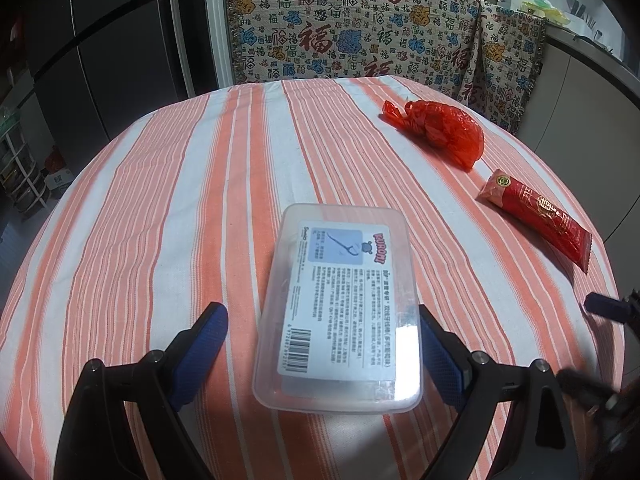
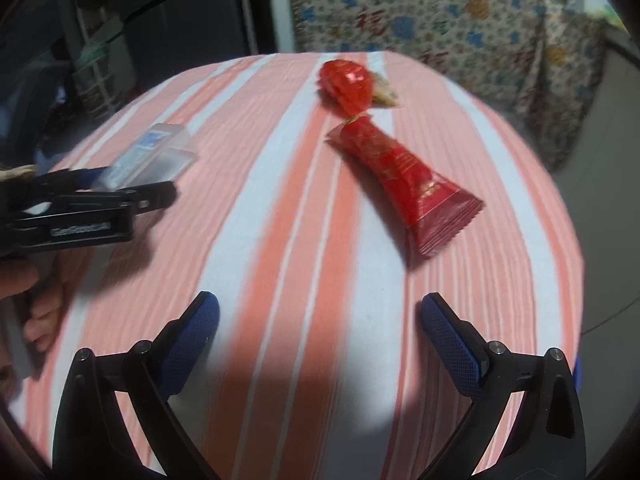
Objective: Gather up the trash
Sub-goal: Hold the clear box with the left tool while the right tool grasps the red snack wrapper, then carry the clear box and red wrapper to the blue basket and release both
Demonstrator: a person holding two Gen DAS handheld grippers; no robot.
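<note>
- left hand-held gripper point(image 1: 322, 336): jaws wide apart, straddling the near end of a clear plastic box point(image 1: 340, 304) with a printed label
- right blue pad point(image 1: 440, 356) sits right at the box edge, contact unclear; left pad stands off with a visible gap, so no clamp
- box lies flat on the bench point(image 1: 160, 200), striped orange and white cloth
- right hand-held gripper point(image 2: 320, 330): jaws spread wide, nothing between them, only cloth below
- red snack wrapper point(image 2: 404, 184) lies ahead of the right gripper, apart from it
- crumpled red plastic bag point(image 2: 346, 86) just beyond the wrapper's far end
- a hand point(image 2: 24, 292) at the left edge of the right wrist view; picture blurred
</note>
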